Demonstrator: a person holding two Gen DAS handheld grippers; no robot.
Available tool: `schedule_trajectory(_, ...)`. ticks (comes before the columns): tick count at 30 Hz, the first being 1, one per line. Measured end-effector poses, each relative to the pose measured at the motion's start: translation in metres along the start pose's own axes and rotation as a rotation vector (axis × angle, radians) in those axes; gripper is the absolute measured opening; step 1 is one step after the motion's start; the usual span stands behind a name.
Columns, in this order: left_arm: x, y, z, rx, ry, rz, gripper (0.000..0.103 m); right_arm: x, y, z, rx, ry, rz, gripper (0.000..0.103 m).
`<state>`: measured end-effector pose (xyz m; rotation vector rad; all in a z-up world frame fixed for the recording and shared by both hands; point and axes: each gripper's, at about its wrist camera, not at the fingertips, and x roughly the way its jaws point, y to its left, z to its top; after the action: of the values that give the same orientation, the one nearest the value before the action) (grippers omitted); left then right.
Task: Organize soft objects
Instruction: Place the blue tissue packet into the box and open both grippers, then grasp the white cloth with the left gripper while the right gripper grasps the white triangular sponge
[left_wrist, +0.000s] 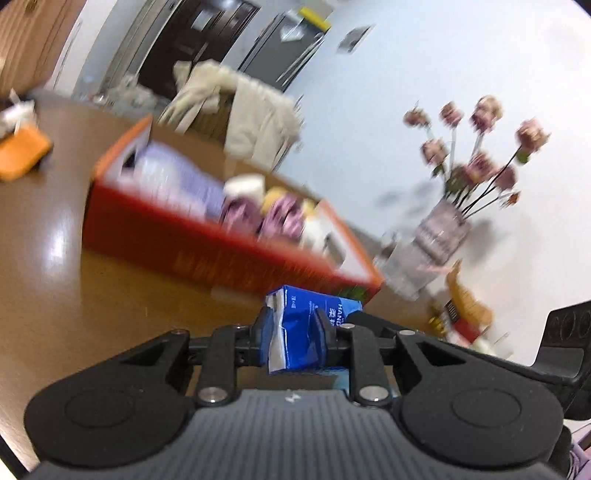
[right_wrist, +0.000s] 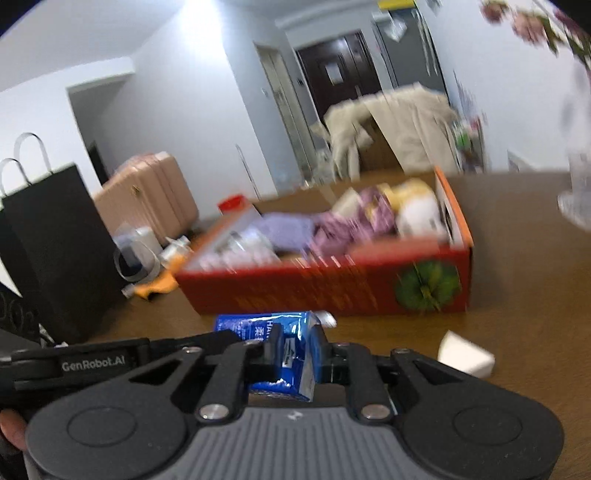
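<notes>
A blue tissue pack (left_wrist: 314, 306) is pinched between the fingers of my left gripper (left_wrist: 293, 332), which is shut on it just above the brown table (left_wrist: 110, 302). In the right wrist view the same pack (right_wrist: 251, 326) is also squeezed by my right gripper (right_wrist: 297, 354), and the left gripper's black body (right_wrist: 92, 362) reaches in from the left. Behind the pack stands an open red box (left_wrist: 207, 236) (right_wrist: 314, 291) filled with purple, yellow and white soft things. The view is blurred.
A white block (right_wrist: 466, 358) lies on the table to the right of the pack. A glass vase of flowers (left_wrist: 439, 229) stands right of the box, an orange item (left_wrist: 22, 155) far left. A black paper bag (right_wrist: 55, 236), pink suitcase (right_wrist: 147, 195) and coat-draped chair (left_wrist: 255, 122) surround the table.
</notes>
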<state>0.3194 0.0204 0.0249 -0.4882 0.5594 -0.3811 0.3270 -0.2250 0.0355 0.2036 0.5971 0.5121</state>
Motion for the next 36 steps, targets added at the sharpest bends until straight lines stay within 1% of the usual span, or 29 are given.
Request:
schedule_trajectory(2,-0.005,-0.007,0.023,0.035,-0.027,0.0,0.023,0.0,0.01,0.021,-0.03,-0.028,-0.003,0.015)
schedule_trajectory(4,0.003,-0.014,0.052,0.099,-0.026,0.041,0.024,0.009,0.015,0.048,-0.042,-0.043,0.002,0.015)
schedule_trajectory(5,0.009,-0.015,0.063,0.112,-0.032,0.057,0.024,0.017,0.015,0.06,-0.039,-0.039,0.0,0.015)
schedule_trajectory(7,0.032,-0.01,0.086,0.106,-0.003,0.085,0.023,0.042,0.008,0.084,-0.017,-0.015,-0.014,0.015)
schedule_trajectory(9,0.06,0.0,0.102,0.071,0.057,0.12,0.024,0.073,-0.005,0.1,0.029,0.049,-0.026,0.015)
schedule_trajectory(10,0.074,0.007,0.106,0.049,0.084,0.135,0.024,0.088,-0.011,0.104,0.05,0.082,-0.033,0.015)
schedule_trajectory(12,0.101,0.017,0.105,0.045,0.156,0.184,0.024,0.119,-0.022,0.106,0.06,0.178,-0.053,0.015)
schedule_trajectory(13,0.109,0.022,0.101,0.059,0.199,0.197,0.024,0.131,-0.025,0.103,0.057,0.224,-0.08,0.015)
schedule_trajectory(14,0.118,0.023,0.097,0.082,0.248,0.205,0.026,0.141,-0.025,0.099,0.037,0.267,-0.109,0.016)
schedule_trajectory(15,0.126,0.021,0.091,0.117,0.285,0.223,0.026,0.148,-0.023,0.095,0.017,0.299,-0.126,0.016)
schedule_trajectory(17,0.126,0.021,0.084,0.175,0.264,0.25,0.027,0.152,-0.023,0.088,0.009,0.31,-0.145,0.016)
schedule_trajectory(19,0.125,0.024,0.086,0.155,0.266,0.238,0.03,0.152,-0.025,0.086,0.017,0.322,-0.142,0.016)
schedule_trajectory(21,0.115,0.023,0.089,0.145,0.255,0.22,0.038,0.143,-0.023,0.087,0.008,0.305,-0.149,0.018)
schedule_trajectory(24,0.09,0.012,0.097,0.199,0.201,0.221,0.039,0.114,-0.016,0.1,-0.028,0.233,-0.141,0.023)
schedule_trajectory(25,0.08,0.007,0.1,0.214,0.182,0.217,0.039,0.101,-0.012,0.106,-0.049,0.204,-0.133,0.024)
schedule_trajectory(26,0.068,0.0,0.103,0.232,0.159,0.207,0.04,0.083,-0.009,0.11,-0.068,0.17,-0.126,0.027)
schedule_trajectory(27,0.053,-0.006,0.106,0.256,0.133,0.196,0.042,0.064,-0.006,0.114,-0.081,0.137,-0.125,0.031)
schedule_trajectory(28,0.036,-0.013,0.108,0.279,0.098,0.193,0.044,0.048,-0.004,0.117,-0.096,0.108,-0.122,0.033)
schedule_trajectory(29,0.019,-0.02,0.107,0.304,0.063,0.195,0.049,0.029,-0.003,0.119,-0.109,0.077,-0.116,0.037)
schedule_trajectory(30,0.002,-0.026,0.104,0.332,0.029,0.195,0.057,0.008,-0.002,0.118,-0.113,0.043,-0.112,0.041)
schedule_trajectory(31,-0.015,-0.033,0.098,0.357,-0.006,0.197,0.063,-0.008,-0.001,0.116,-0.122,0.018,-0.107,0.043)
schedule_trajectory(32,-0.03,-0.037,0.09,0.373,-0.032,0.208,0.076,-0.022,0.0,0.113,-0.131,-0.005,-0.098,0.047)
schedule_trajectory(33,-0.043,-0.041,0.08,0.385,-0.054,0.22,0.082,-0.038,0.001,0.104,-0.14,-0.03,-0.092,0.05)
schedule_trajectory(34,-0.055,-0.045,0.067,0.391,-0.07,0.226,0.083,-0.049,0.003,0.097,-0.153,-0.042,-0.09,0.051)
schedule_trajectory(36,-0.073,-0.052,0.041,0.39,-0.074,0.229,0.083,-0.068,0.007,0.073,-0.184,-0.065,-0.09,0.055)
